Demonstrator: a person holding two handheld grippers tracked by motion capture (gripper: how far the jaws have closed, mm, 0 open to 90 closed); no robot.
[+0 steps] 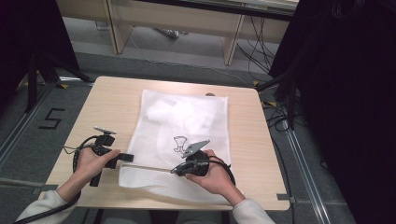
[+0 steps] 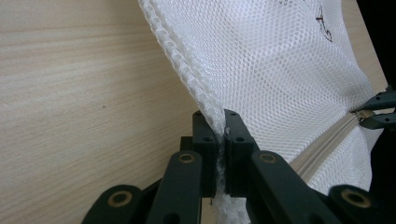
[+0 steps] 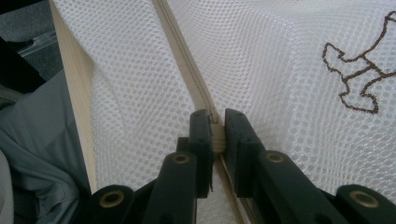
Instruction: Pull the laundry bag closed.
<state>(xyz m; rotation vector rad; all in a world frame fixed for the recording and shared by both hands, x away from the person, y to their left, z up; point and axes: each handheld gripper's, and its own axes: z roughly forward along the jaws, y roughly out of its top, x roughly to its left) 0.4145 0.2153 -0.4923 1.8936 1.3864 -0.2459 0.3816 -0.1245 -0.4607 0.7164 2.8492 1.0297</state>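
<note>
- Pale wooden table [image 1: 107,100] carried a white mesh laundry bag [image 1: 187,116] at centre.
- Left gripper [image 2: 222,122] pinched the bag's near-left edge, anchoring it.
- Right gripper [image 3: 215,122] clamped the zipper pull [image 3: 217,135]; zipping looked underway, and next called for a steady pull along the zipper track [image 3: 180,51].

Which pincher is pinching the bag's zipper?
The right gripper pinches the zipper of the mesh bag. The left gripper pinches the bag's thick edge instead.
</note>
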